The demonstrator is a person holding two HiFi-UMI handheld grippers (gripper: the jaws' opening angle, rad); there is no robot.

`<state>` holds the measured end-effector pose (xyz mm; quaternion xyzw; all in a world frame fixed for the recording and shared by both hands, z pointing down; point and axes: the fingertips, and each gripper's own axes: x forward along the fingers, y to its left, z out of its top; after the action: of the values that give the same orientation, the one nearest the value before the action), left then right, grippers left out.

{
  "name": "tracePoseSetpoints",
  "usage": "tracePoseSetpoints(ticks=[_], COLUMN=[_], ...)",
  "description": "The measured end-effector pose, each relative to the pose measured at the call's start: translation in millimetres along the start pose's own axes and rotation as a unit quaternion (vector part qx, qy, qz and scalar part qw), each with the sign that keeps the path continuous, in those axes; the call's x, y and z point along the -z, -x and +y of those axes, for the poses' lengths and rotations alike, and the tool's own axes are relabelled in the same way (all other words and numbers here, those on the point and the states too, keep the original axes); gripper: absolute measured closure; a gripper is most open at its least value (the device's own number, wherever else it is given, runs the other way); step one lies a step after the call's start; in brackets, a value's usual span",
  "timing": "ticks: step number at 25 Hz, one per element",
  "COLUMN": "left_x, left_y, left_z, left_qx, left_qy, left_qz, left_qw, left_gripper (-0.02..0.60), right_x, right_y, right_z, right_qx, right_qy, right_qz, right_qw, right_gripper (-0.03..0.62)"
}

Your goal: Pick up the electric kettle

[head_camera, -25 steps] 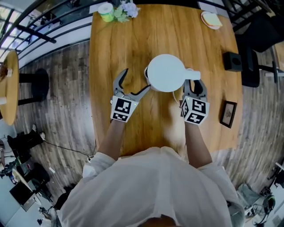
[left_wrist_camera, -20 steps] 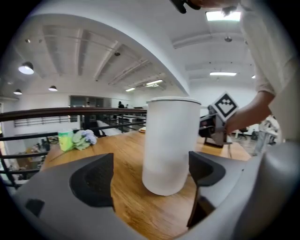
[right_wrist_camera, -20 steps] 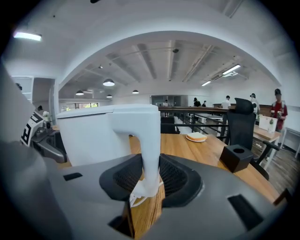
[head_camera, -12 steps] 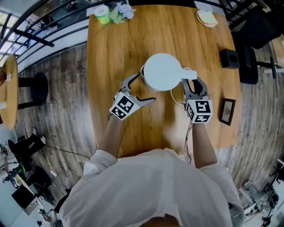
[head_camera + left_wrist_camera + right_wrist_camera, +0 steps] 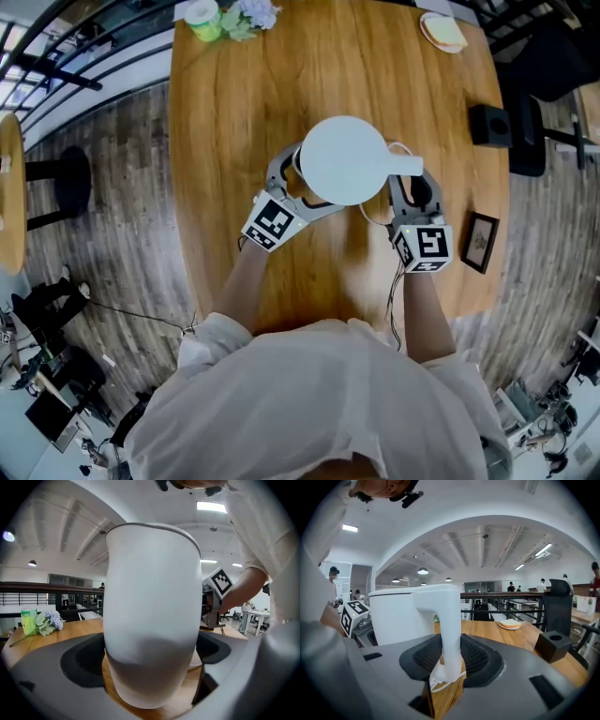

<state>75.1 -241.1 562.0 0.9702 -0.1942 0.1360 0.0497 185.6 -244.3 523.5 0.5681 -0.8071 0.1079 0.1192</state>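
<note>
now, both grippers at the kettle (image 5: 345,159)
right gripper (image 5: 412,187) has its jaws closed partway on the kettle's handle (image 5: 451,630), pads pressing it. left gripper (image 5: 298,185) has its 2 jaws opening wide, the kettle's white body between them. the kettle is upright near the middle of the wooden table (image 5: 244,103).

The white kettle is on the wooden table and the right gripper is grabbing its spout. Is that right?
Not the spout. The right gripper is shut on the handle of the kettle. The right gripper view shows its jaws clamped on either side of it. The rest holds: the kettle is white and on the wooden table.
</note>
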Motion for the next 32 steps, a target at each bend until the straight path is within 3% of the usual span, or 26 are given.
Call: tracePoseSetpoints(ticks=[17,32], left_x=[-10.0,-82.6], left_y=[12.9,62.7], left_z=[2.4,-33.8], left_qx=[-0.021,-0.029], left_qy=[0.005,-0.035], left_qz=[0.0,-0.031], left_qw=[0.9998,0.9985], left_gripper=[0.003,0.003], right_x=[-14.2,-83.2], right_y=[-3.9,59.1], right_z=[6.5,36.4], right_qx=[-0.003,0.009], right_qy=[-0.001,0.014], right_qz=[-0.016,-0.06], right_qw=[1.0,0.998], right_gripper=[0.477,0.477])
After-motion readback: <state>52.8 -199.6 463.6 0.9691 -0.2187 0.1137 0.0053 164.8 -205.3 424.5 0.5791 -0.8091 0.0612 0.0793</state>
